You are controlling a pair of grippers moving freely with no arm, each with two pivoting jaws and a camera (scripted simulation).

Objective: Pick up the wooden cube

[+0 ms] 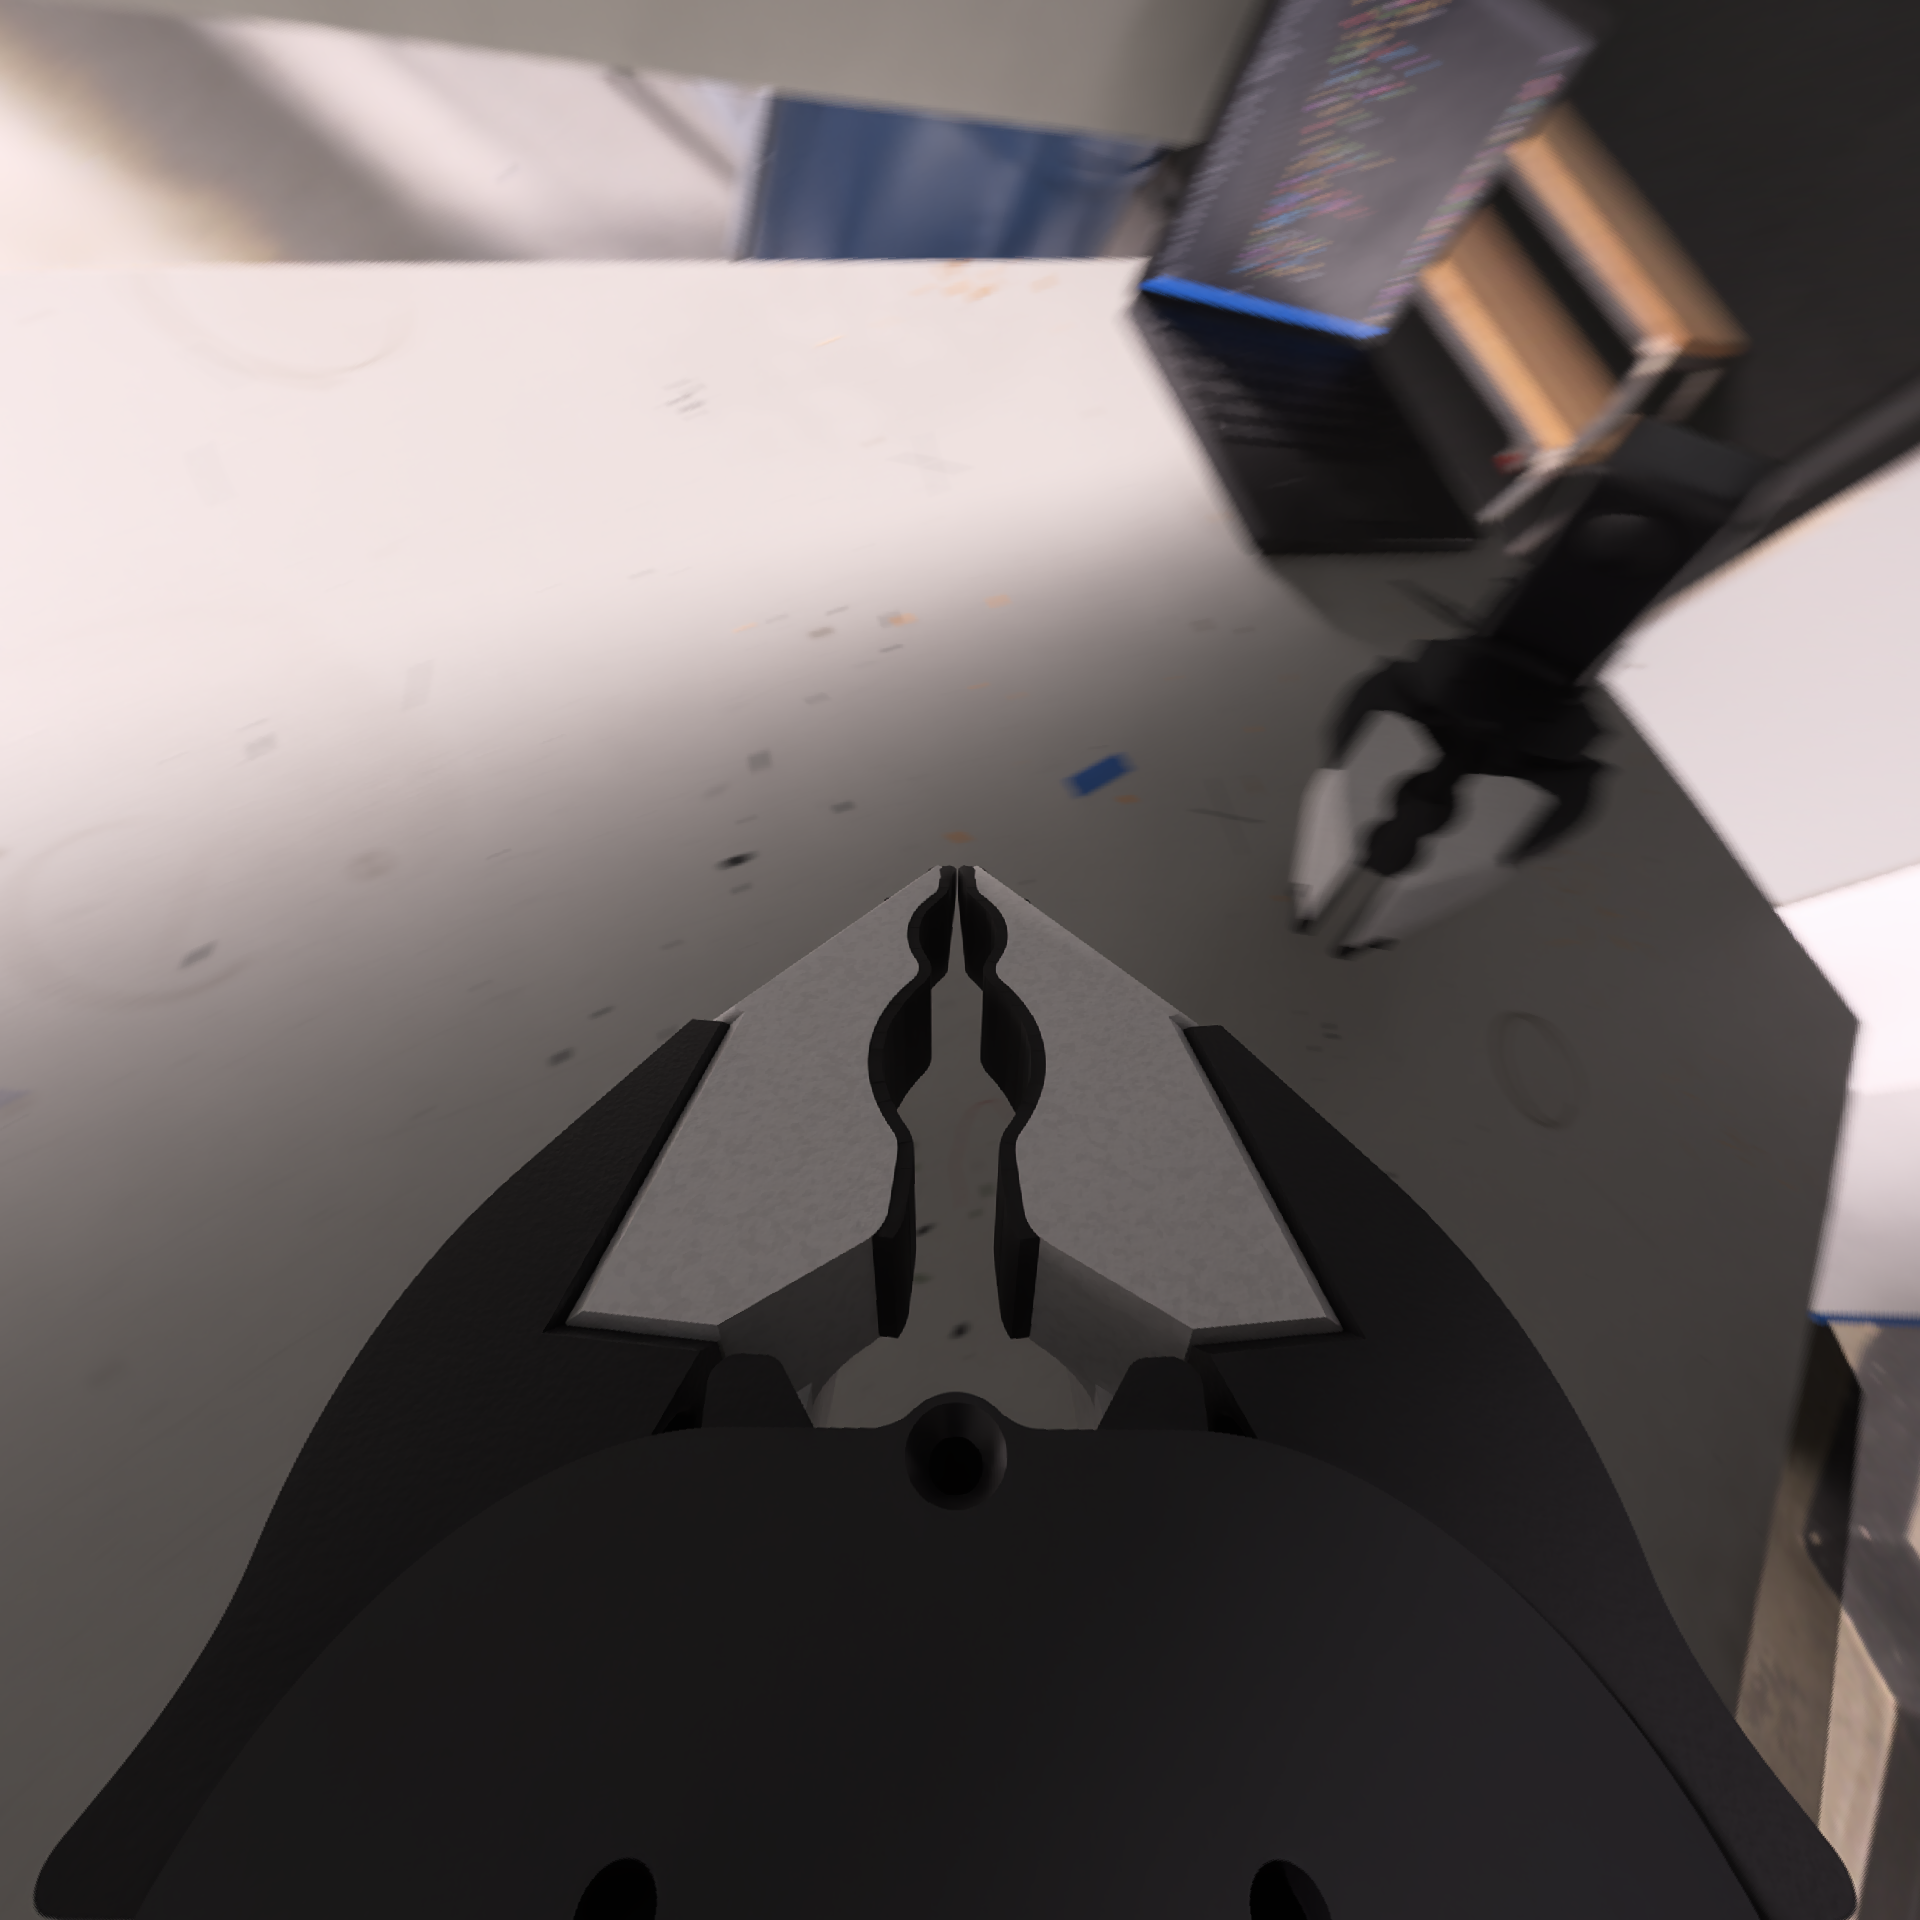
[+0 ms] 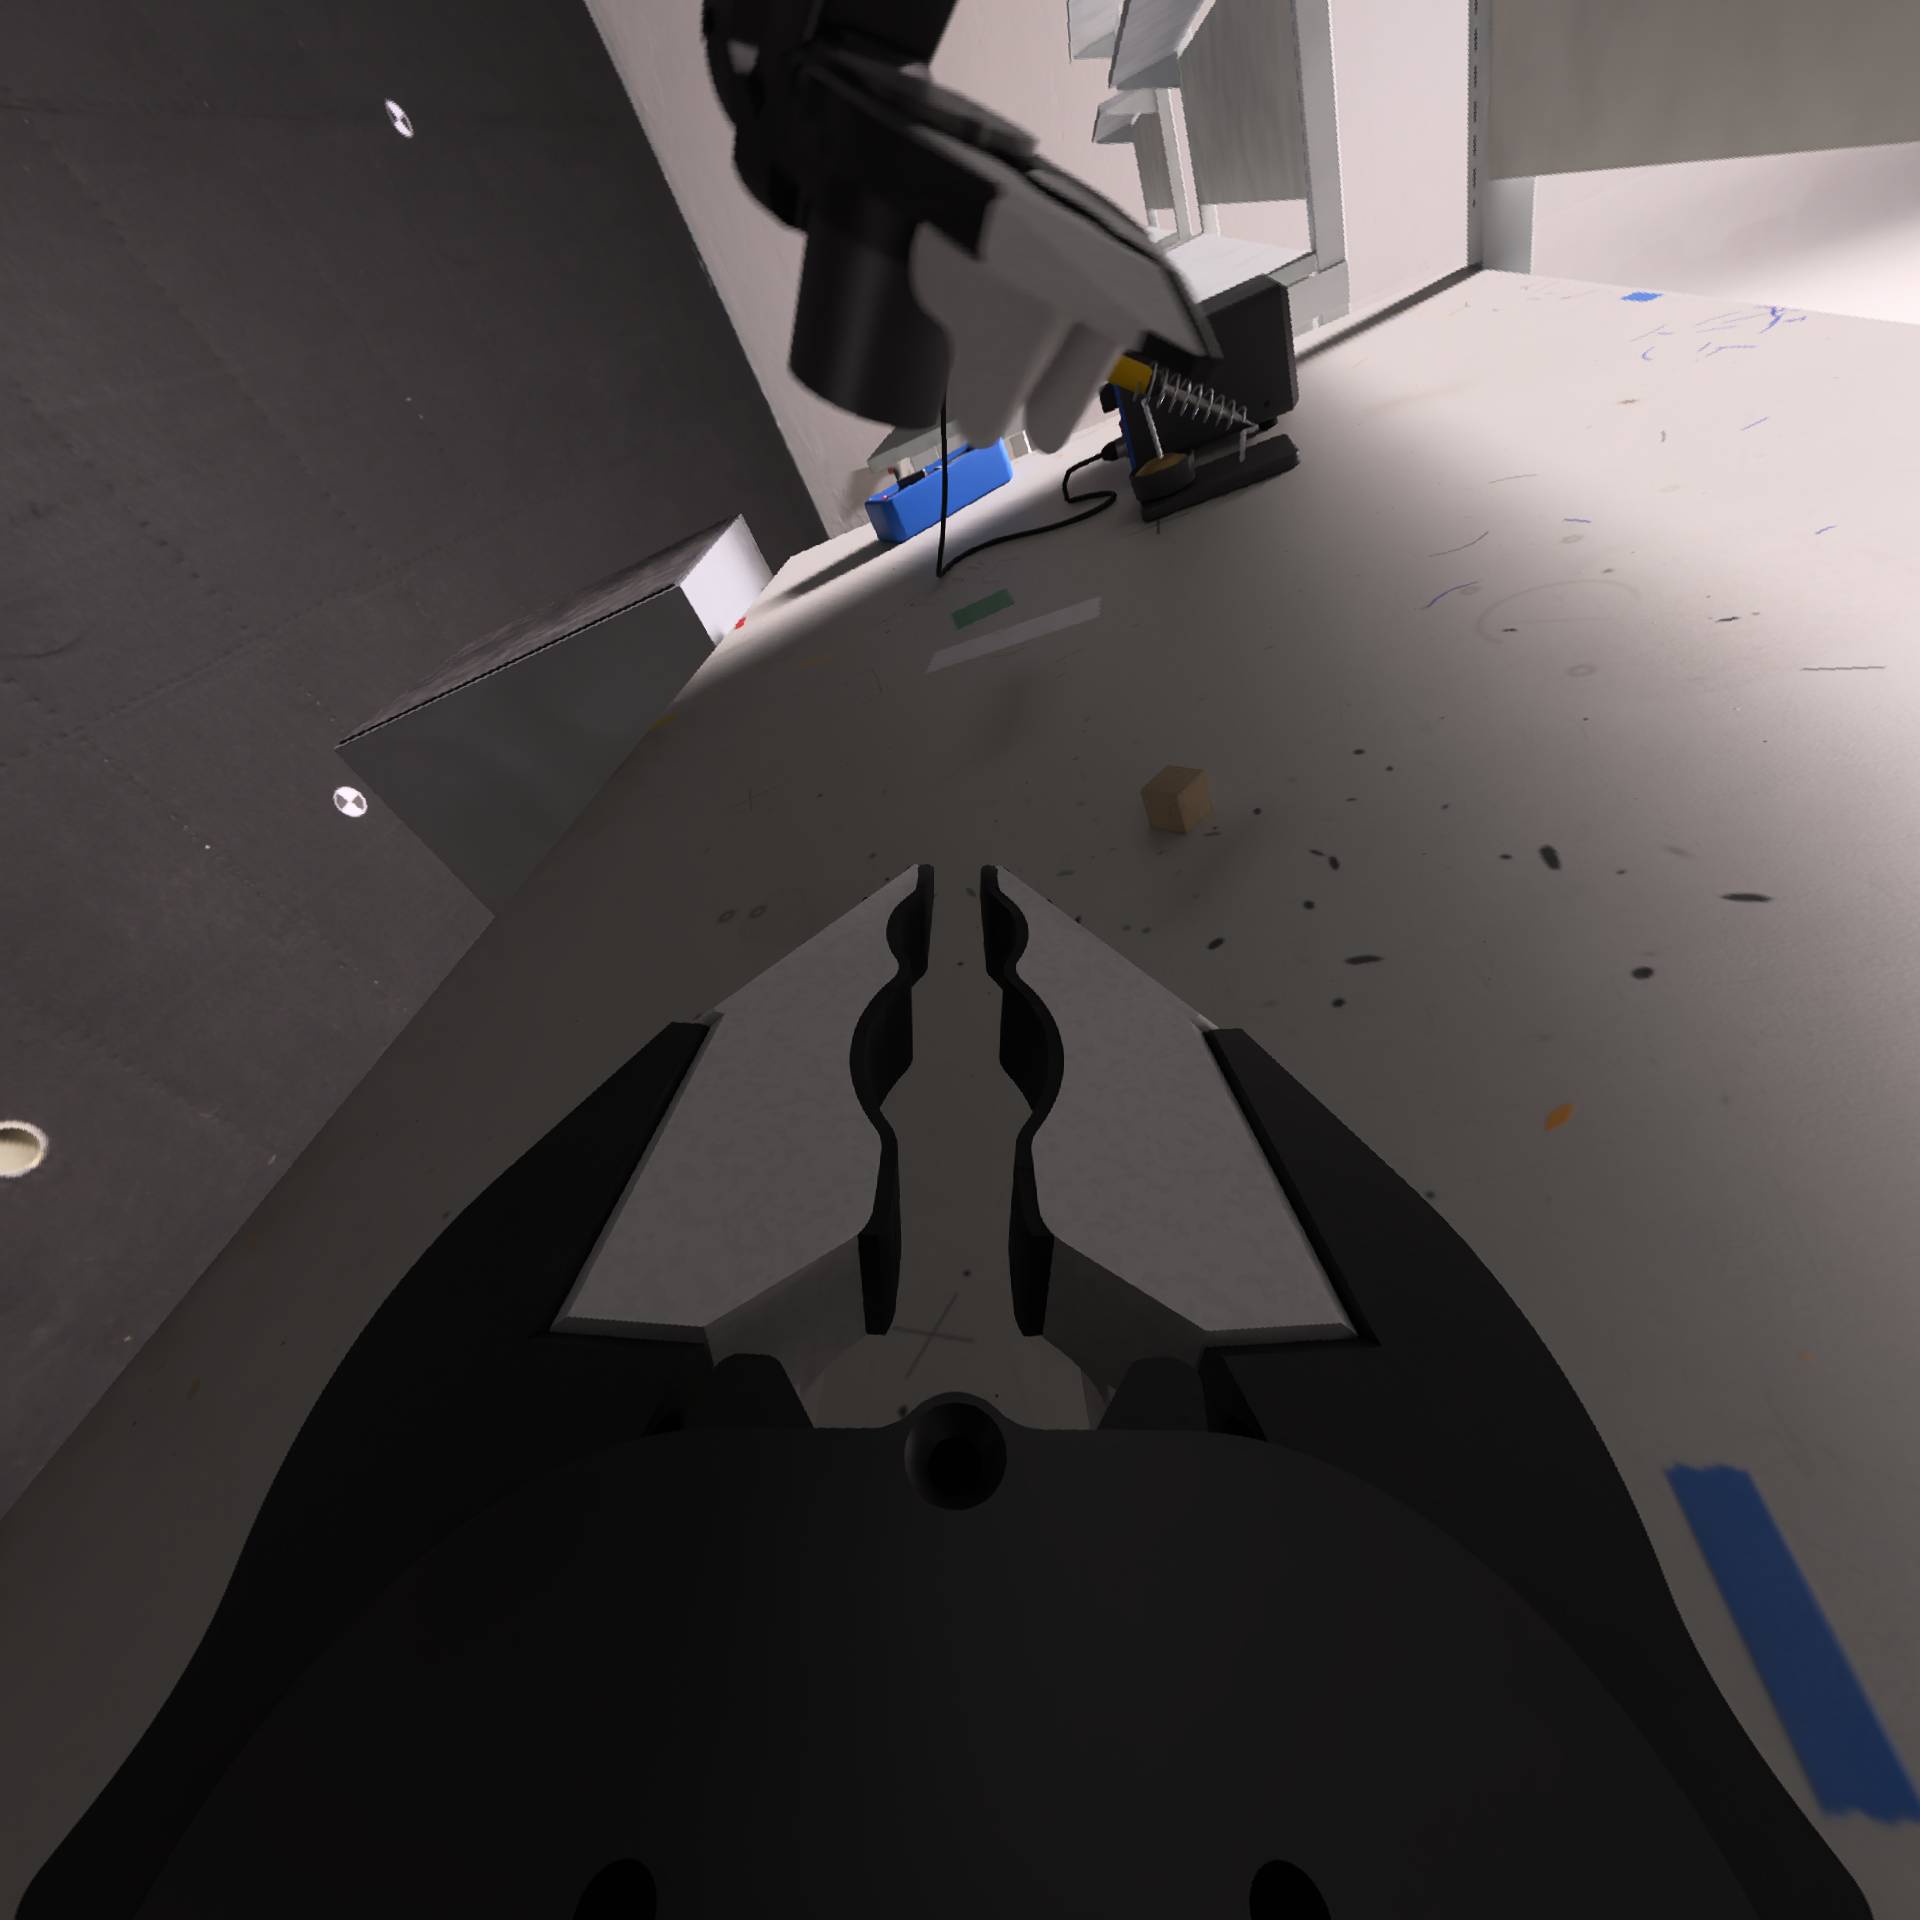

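Note:
The wooden cube [image 2: 1177, 798] is a small tan block on the white, speckled table [image 2: 1455, 727]. In the right wrist view it lies just beyond and to the right of my right gripper [image 2: 956, 873], whose fingertips stand a narrow gap apart with nothing between them. My left gripper [image 1: 956, 873] is shut and empty above the table. The cube does not show in the left wrist view. The right gripper also shows, blurred, in the left wrist view [image 1: 1335, 930]. The left gripper shows blurred at the top of the right wrist view [image 2: 1164, 322].
A soldering station [image 2: 1205, 416] with a black cable and a blue box [image 2: 940, 488] stand at the table's far edge. A grey box [image 2: 540, 707] sits against the dark wall on the left. A blue tape strip [image 2: 1787, 1642] lies near right. A dark screen [image 1: 1351, 177] stands beyond.

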